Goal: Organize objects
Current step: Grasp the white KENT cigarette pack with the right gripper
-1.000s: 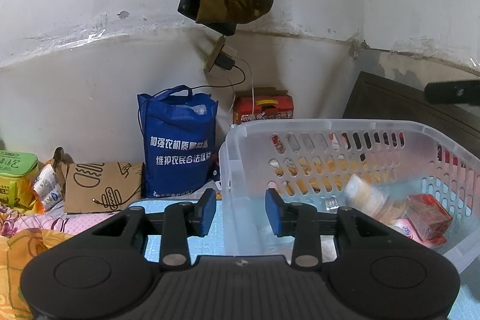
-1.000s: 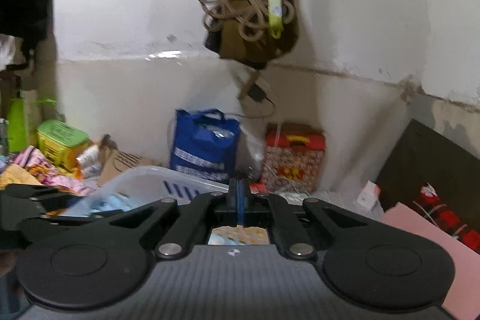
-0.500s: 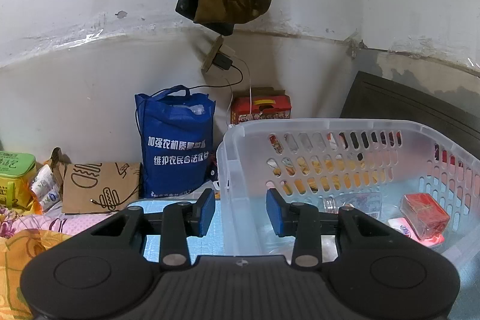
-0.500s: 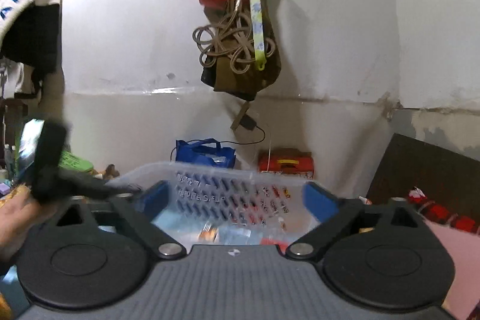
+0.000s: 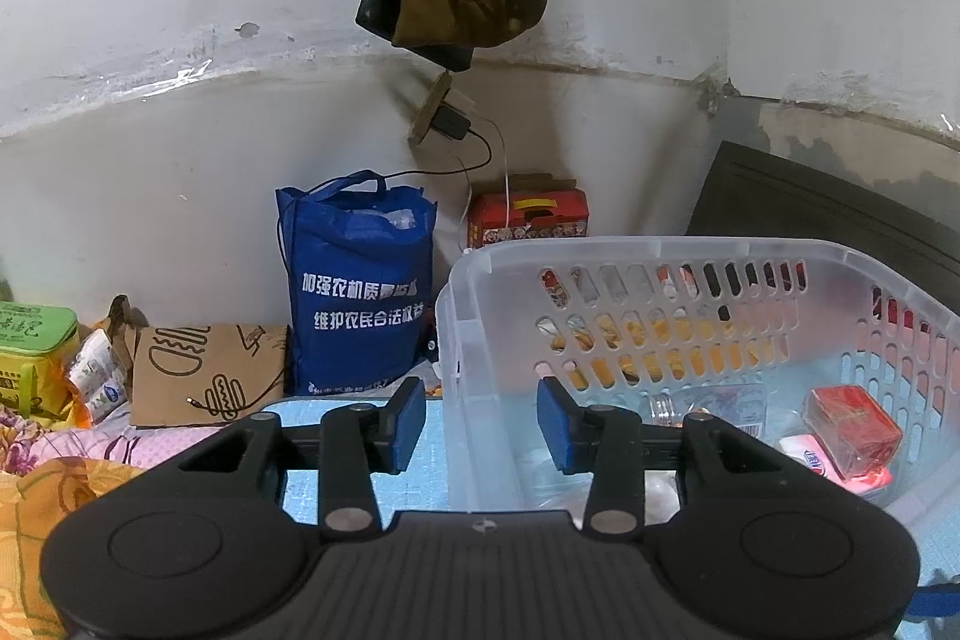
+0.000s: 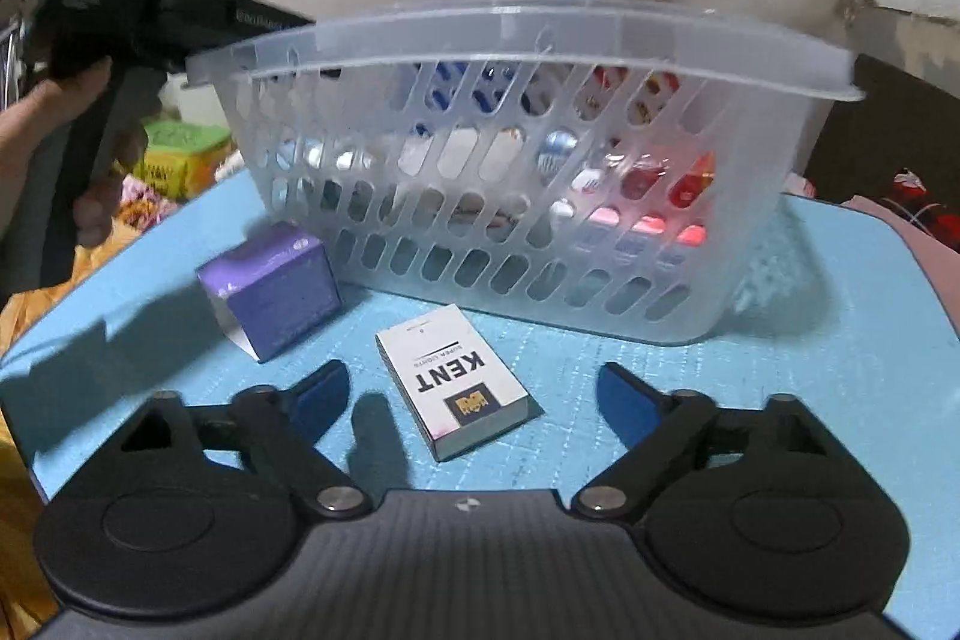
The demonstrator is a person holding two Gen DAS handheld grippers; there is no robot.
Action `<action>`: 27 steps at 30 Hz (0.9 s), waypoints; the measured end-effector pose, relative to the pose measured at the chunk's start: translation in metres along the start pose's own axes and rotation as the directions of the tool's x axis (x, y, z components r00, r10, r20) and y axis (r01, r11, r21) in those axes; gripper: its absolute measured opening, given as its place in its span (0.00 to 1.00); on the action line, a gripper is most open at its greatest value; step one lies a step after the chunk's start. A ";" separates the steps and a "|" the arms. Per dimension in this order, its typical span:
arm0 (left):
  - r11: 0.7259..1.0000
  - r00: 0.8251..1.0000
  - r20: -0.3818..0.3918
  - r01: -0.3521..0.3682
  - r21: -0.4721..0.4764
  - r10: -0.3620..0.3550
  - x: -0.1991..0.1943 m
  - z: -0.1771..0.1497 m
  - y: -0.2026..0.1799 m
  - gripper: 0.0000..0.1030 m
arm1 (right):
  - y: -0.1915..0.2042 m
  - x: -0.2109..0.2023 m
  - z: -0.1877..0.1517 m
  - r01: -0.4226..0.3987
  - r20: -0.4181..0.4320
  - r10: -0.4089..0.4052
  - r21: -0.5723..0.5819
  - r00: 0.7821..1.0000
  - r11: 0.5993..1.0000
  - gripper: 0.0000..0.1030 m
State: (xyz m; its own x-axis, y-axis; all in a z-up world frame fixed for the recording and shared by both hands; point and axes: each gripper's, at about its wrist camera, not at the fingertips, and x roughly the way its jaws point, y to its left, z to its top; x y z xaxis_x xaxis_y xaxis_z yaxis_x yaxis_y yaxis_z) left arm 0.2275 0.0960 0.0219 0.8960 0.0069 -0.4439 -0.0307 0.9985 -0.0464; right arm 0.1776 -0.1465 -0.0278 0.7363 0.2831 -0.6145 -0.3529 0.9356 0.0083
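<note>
Right tool (image 6: 471, 400) spread wide, empty, low over blue surface (image 6: 810, 370), Kent pack (image 6: 453, 388) flat between its fingers. Left tool (image 5: 480, 421) also parted, gripping nothing, straddling basket (image 5: 660, 250) wall. Purple box (image 6: 273, 289) just left of pack, near basket's front. Red box (image 5: 852, 427) inside basket. Blue bag (image 5: 360, 280) against wall behind.

Cluttered home corner (lived-in), shopping bag (image 5: 360, 280), floral bedding (image 5: 36, 454)

Dim indoor light w/ glare streak on wall (image 5: 180, 73); fisheye bends edges; right view motion-blurred, shadows on table (image 6: 810, 340).
</note>
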 end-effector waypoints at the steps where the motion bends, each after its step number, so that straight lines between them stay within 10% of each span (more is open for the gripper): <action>1: 1.000 1.000 0.002 -0.001 0.002 0.001 0.000 0.000 0.000 0.45 | 0.001 0.001 0.000 -0.009 -0.005 0.009 -0.011 1.000 1.000 0.76; 6: 1.000 1.000 0.004 0.003 0.002 -0.003 0.000 0.000 0.002 0.46 | 0.012 -0.003 -0.003 -0.026 0.020 0.027 -0.082 0.999 0.996 0.45; 27: 1.000 1.000 0.007 -0.002 0.006 0.002 0.000 0.000 0.002 0.46 | 0.008 -0.020 -0.016 -0.009 0.148 0.014 -0.038 0.989 0.999 0.44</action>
State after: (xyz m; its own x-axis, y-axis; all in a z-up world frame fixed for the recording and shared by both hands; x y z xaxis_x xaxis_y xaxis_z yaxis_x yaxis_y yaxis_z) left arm 0.2272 0.0983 0.0217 0.8989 0.0093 -0.4381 -0.0298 0.9988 -0.0401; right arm 0.1505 -0.1478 -0.0278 0.8086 0.3245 -0.4908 -0.3809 0.9245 -0.0163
